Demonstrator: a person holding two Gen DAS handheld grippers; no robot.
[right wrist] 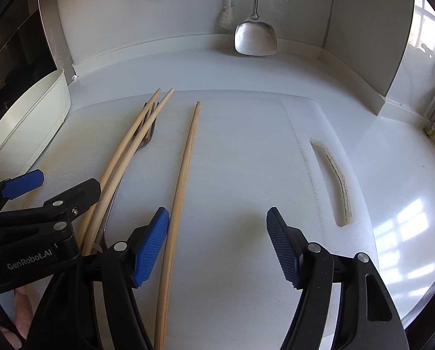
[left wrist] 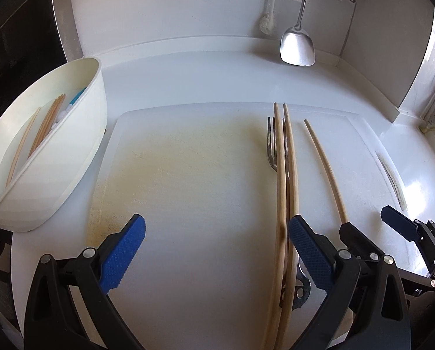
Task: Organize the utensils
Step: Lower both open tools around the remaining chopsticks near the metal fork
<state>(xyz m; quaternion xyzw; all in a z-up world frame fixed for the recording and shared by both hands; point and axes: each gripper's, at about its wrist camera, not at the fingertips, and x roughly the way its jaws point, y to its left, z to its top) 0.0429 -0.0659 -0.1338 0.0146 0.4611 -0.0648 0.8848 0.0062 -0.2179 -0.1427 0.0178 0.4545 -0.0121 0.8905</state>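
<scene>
Two wooden chopsticks [left wrist: 286,192] lie side by side over a metal fork [left wrist: 272,148] on the white cutting board [left wrist: 188,175]. A third chopstick [left wrist: 325,163] lies alone to their right. My left gripper [left wrist: 217,230] is open and empty, low over the board, its right finger beside the chopstick pair. My right gripper [right wrist: 217,221] is open and empty; its left finger touches or nearly touches the single chopstick [right wrist: 185,163]. The pair [right wrist: 129,148] and the fork [right wrist: 147,137] also show in the right wrist view. A white oval holder [left wrist: 57,151] at the left holds several chopsticks.
A steel spatula [left wrist: 297,46] and a white brush [left wrist: 268,23] hang on the back wall. The cutting board has a handle slot [right wrist: 337,180] at its right end. A dark appliance stands at the far left. The holder [right wrist: 27,122] shows at the left in the right wrist view.
</scene>
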